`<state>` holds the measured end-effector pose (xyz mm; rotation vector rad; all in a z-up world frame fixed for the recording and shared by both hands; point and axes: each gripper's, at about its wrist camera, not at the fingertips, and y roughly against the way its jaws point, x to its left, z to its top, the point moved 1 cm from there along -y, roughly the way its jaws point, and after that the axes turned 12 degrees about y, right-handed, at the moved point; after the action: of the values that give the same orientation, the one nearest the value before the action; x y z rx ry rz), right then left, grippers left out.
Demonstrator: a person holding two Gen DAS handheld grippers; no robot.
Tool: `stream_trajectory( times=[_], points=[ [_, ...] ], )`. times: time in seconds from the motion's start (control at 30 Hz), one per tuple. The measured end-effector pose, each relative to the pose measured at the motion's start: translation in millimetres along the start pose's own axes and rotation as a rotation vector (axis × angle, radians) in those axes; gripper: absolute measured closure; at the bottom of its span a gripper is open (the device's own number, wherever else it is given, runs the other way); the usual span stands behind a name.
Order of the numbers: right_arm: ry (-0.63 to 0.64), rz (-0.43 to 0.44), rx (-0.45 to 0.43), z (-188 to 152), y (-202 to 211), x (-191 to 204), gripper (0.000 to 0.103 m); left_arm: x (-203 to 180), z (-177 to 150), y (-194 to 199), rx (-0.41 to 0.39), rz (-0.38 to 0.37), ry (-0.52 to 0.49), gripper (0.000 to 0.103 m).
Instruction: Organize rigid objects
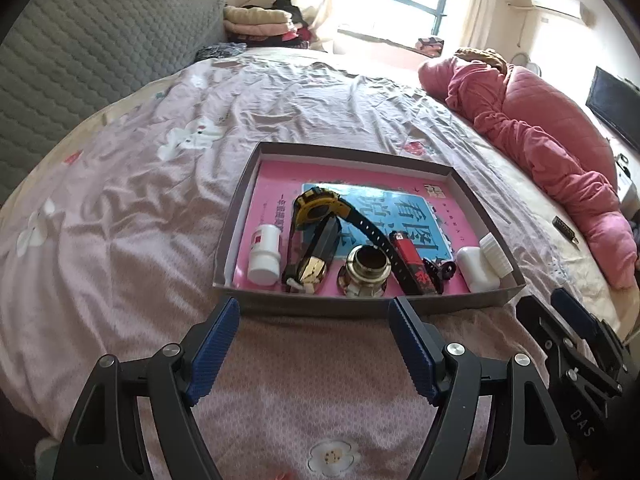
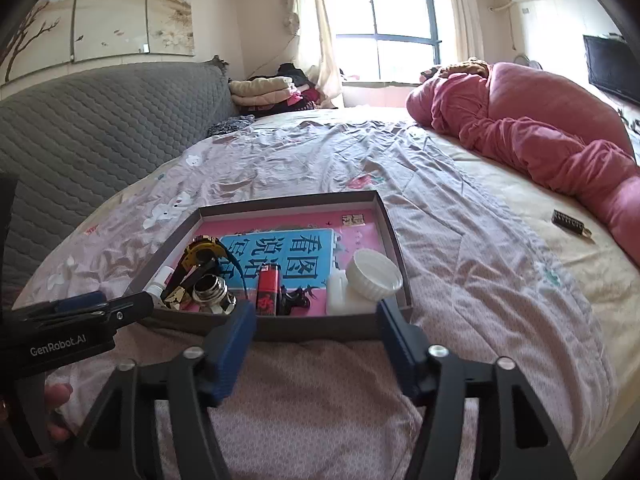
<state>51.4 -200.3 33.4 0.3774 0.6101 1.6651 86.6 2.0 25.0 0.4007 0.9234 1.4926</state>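
Both the left gripper (image 1: 316, 312) and right gripper (image 2: 316, 316) gape empty before the box (image 1: 420, 304) (its near wall hides some contents).

Small white bottle (image 2: 157, 281) mostly hidden behind watch (image 2: 200, 256), left gripper (image 2: 86, 305).

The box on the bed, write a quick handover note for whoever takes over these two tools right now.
Left tool: open, holding nothing, just short of the box's near wall.
Right tool: open, holding nothing, also at the near wall.
The box lies on the bed, lined with a pink and blue book.
Inside, along the near side: small white bottle, yellow watch, black and gold item, metal fitting, red lighter, small black clip, white bottle with ribbed cap.
Done: these items are in the box.
Possibly left: a small dark object on the sheet near the pink quilt.
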Motion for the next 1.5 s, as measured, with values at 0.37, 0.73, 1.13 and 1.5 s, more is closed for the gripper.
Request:
stream_trajectory(
  times=[0.37,0.73,1.13,1.5],
  points=[
    [0.03,-0.034,0.038,-19,12,7,0.027,-2,-27,7,0.006,0.043,0.001,0.025],
    [0.073,-0.026,0.058,-31,16,21,0.027,-1,-47,9,0.035,0.045,-0.012,0.025],
    [0.094,-0.032,0.057,-36,18,25,0.027,2,-55,3,0.051,0.057,-0.012,0.025],
    [0.091,-0.035,0.075,-41,11,22,0.027,5,-60,-4,0.054,0.067,-0.022,0.025]
  ],
)
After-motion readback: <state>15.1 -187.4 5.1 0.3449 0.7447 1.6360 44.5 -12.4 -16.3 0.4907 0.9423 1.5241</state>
